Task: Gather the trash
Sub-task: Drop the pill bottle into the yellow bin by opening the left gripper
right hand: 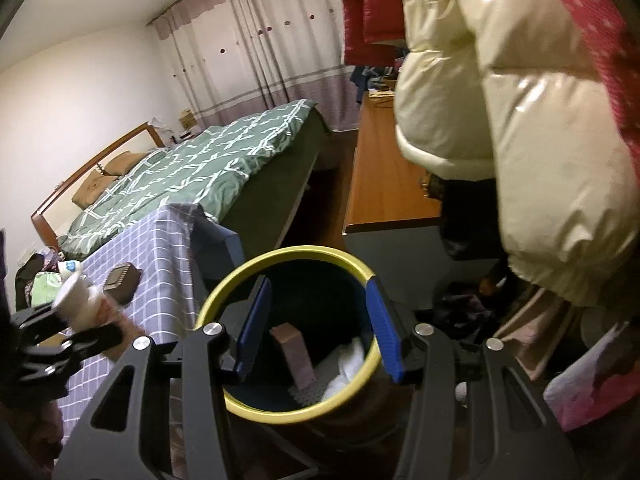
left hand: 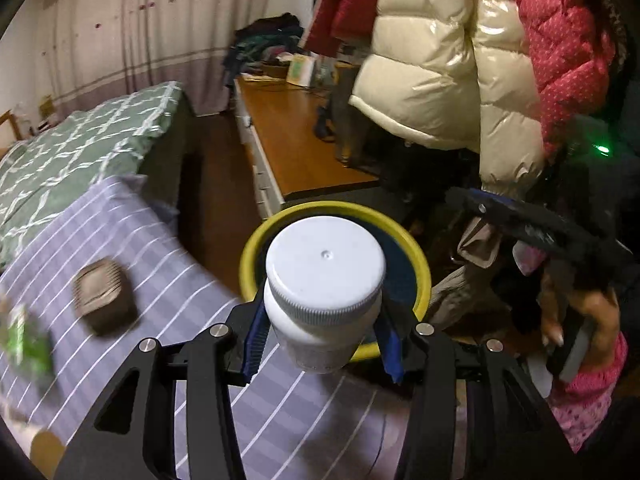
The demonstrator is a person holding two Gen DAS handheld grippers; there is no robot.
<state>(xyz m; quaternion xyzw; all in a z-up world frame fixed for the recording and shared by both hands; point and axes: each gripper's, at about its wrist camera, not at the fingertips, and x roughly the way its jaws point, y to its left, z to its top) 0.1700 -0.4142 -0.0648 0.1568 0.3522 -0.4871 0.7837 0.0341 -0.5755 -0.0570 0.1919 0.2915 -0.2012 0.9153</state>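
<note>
My left gripper [left hand: 323, 338] is shut on a white plastic bottle [left hand: 324, 280] with a ribbed white cap, its blue pads pressing on both sides. The bottle hangs in front of a dark bin with a yellow rim [left hand: 420, 258] that stands beside the table. In the right wrist view my right gripper [right hand: 319, 324] is open over the bin's mouth [right hand: 288, 251] with nothing between its fingers. Inside the bin lie a brownish box [right hand: 296, 354] and white crumpled paper [right hand: 348, 364]. At the left of that view, the held bottle [right hand: 78, 300] is over the table.
The table with a purple checked cloth [left hand: 172, 248] holds a ribbed brown object [left hand: 102, 298] and a green packet [left hand: 24, 340]. Behind it are a bed with a green quilt [right hand: 192, 168] and a long wooden desk [left hand: 296, 136]. Cream and red puffy jackets [left hand: 460, 60] hang on the right.
</note>
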